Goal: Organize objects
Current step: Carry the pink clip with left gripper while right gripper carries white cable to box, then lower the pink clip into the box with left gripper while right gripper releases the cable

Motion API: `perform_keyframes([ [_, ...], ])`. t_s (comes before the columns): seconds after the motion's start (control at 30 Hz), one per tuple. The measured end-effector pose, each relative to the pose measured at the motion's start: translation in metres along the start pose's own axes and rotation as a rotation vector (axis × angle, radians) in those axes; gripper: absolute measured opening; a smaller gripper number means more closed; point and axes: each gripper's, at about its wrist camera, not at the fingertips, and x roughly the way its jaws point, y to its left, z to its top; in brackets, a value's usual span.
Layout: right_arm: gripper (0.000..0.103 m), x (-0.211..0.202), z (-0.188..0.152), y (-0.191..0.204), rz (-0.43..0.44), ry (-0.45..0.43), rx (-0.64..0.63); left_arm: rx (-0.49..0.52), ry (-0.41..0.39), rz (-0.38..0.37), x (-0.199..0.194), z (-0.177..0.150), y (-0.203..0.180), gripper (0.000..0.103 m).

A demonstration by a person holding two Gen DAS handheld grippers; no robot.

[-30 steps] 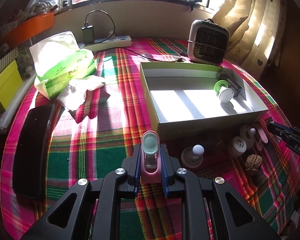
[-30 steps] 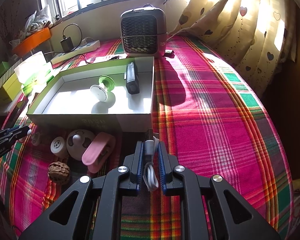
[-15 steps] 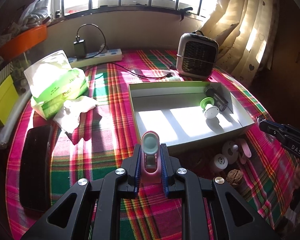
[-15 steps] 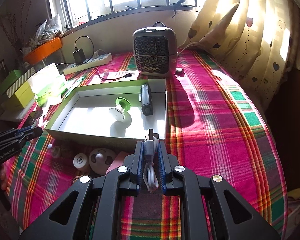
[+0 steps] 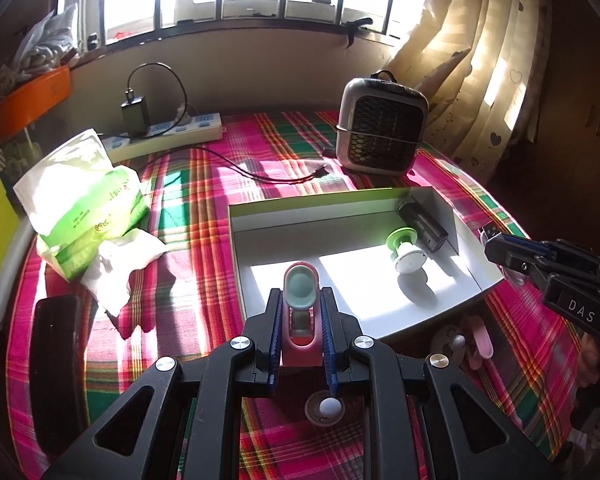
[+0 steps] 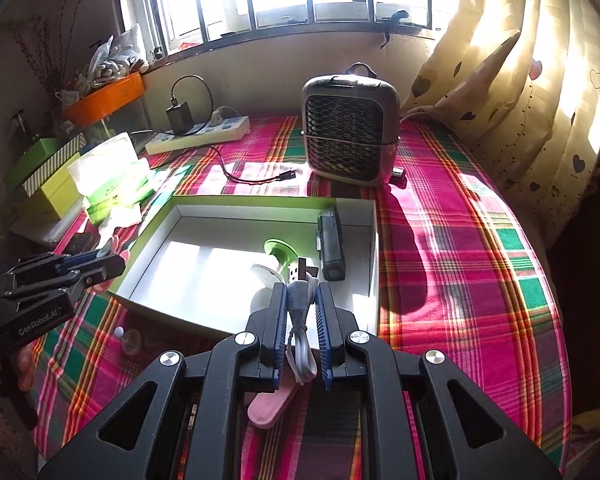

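My left gripper [image 5: 300, 300] is shut on a pink clip with a grey-green pad [image 5: 300, 292], held above the near left wall of the open green-edged box [image 5: 308, 206]. My right gripper [image 6: 301, 296] is shut on a coiled grey USB cable [image 6: 298, 280], held above the box's near right part [image 6: 374, 264]. Inside the box lie a green-and-white suction piece [image 5: 404, 248] and a black device [image 5: 422, 222]. Outside the near wall lie a pink clip [image 6: 272, 404], round white pieces [image 5: 448, 344] and a small ball piece [image 5: 326, 406].
A small heater [image 6: 350, 140] stands behind the box. A tissue pack [image 5: 88, 196] and crumpled tissue [image 5: 120, 264] lie left, a power strip [image 5: 168, 136] with charger and cable at the back, a black case [image 5: 56, 364] at the left edge. Curtains hang right.
Both grippers have risen and moved forward over the box with their loads. The walnut and some small pieces near the box front have dropped out of view.
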Motion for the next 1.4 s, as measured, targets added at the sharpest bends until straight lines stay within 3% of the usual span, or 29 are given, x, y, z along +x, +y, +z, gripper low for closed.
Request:
perform_keyframes([
  [0.9,0.015,0.068,0.053,0.021,0.080,0.077,-0.014,-0.012,0.070,-0.019,0.058,0.039,0.008,0.015],
  [1.4,0.015,0.107,0.054,0.028,0.109,0.157,-0.004,-0.027,0.118,-0.010,0.085,0.039,0.013,0.015],
])
